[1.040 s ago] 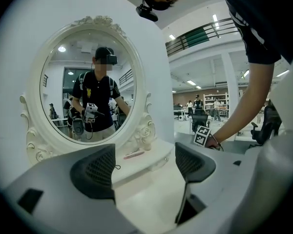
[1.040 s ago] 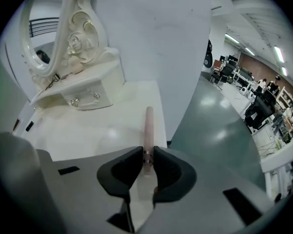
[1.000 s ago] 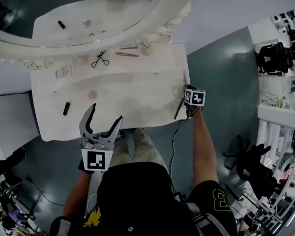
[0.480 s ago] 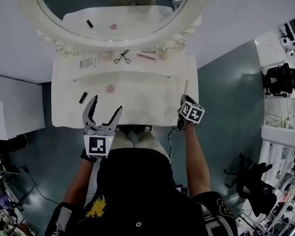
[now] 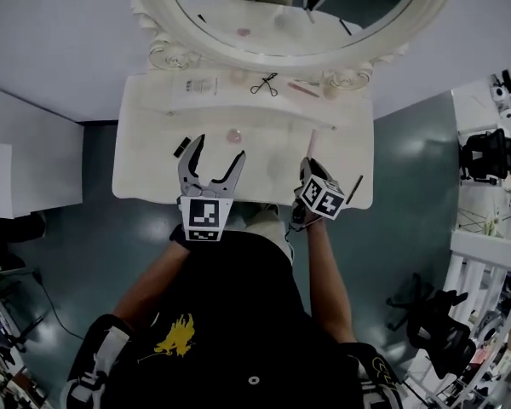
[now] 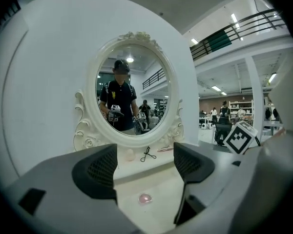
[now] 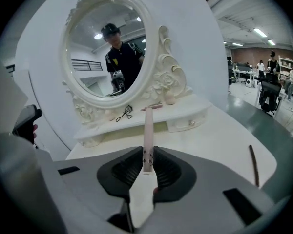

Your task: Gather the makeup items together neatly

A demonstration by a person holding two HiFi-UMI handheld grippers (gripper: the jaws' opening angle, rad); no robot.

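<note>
Your left gripper (image 5: 216, 148) hangs over the near edge of the table (image 5: 145, 173). Its jaws are spread wide with nothing between them, and they have just been closing a little. Your right gripper (image 5: 309, 167) is near it on the right. Its jaws are pinched on the lower end of a pink stick (image 7: 147, 130), which points away from you over the tabletop. A dark stick (image 7: 253, 165) lies near the table's right edge, apart from the rest. Ahead of the left gripper a round pink compact (image 6: 145, 198) lies on the tabletop, with a black tube (image 5: 180, 146) to its left. On the raised shelf (image 5: 175, 100) behind rest a curler (image 5: 264, 84), a pencil (image 5: 303, 89) to its right and a pale sponge (image 6: 130, 154) to its left. The mirror (image 5: 298, 15) stands behind the shelf.
</note>
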